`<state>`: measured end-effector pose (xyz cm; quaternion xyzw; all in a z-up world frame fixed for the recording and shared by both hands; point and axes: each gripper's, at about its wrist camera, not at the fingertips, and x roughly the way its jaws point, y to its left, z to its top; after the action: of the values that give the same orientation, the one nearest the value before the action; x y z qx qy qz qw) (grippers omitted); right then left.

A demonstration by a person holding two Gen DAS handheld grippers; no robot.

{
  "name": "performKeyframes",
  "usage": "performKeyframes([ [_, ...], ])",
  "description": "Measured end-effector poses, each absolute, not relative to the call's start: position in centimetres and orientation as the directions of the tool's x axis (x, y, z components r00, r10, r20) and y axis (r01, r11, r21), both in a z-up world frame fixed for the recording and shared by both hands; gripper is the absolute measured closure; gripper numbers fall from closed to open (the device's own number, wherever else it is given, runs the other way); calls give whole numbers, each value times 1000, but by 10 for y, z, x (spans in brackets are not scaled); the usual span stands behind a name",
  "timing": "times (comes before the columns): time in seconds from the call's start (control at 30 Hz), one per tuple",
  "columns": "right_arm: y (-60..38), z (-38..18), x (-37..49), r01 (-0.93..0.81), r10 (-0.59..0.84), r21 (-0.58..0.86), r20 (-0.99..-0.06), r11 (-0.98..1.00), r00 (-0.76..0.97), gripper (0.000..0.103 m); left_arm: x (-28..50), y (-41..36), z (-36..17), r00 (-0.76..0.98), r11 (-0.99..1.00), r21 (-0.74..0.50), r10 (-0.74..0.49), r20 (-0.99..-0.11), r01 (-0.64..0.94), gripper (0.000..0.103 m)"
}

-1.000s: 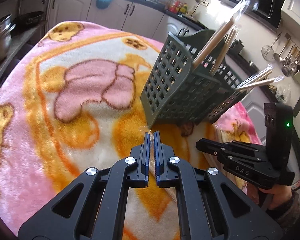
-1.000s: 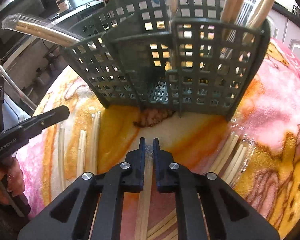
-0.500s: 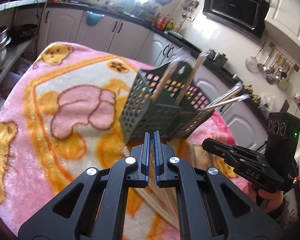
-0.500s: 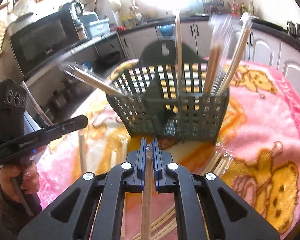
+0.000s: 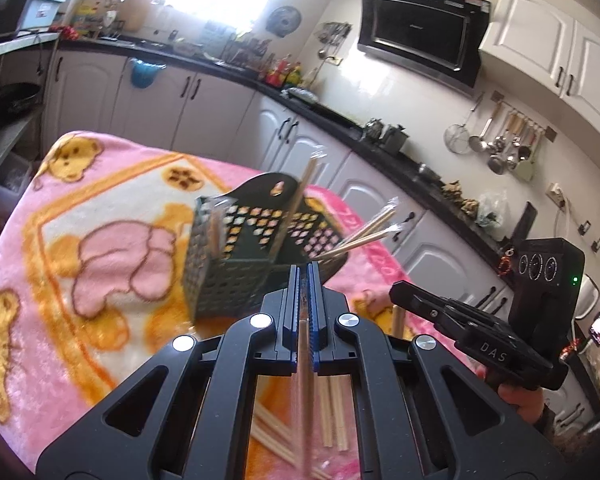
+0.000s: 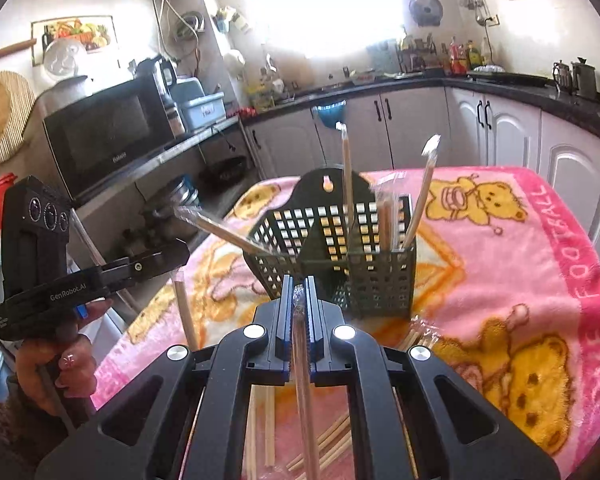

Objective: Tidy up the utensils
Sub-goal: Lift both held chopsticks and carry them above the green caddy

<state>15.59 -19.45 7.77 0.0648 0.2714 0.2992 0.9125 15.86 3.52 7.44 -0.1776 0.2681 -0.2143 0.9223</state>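
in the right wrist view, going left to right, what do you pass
the other gripper in a hand → black microwave → wrapped chopstick leaning out of the basket's left side → green utensil basket → bear print on the pink blanket

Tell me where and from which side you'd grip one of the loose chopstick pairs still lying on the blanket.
Grip a loose chopstick pair near one end, coming from above with jaws across its narrow width. It lies flat on the soft blanket, so a side approach would snag. An end grip probably leaves the length free to tip into the basket.
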Motion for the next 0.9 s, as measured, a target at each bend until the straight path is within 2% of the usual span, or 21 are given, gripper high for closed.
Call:
performKeyframes([
  [0.4, -213, 115, 143, -507, 568, 256, -339, 823, 750, 97, 156, 14, 111, 775, 836, -389, -523, -354, 387, 101],
  [0.9, -216, 143, 147, -520, 575, 252, -264, 816, 774, 97, 165, 10, 155, 808, 835, -342, -526, -264, 431, 101],
])
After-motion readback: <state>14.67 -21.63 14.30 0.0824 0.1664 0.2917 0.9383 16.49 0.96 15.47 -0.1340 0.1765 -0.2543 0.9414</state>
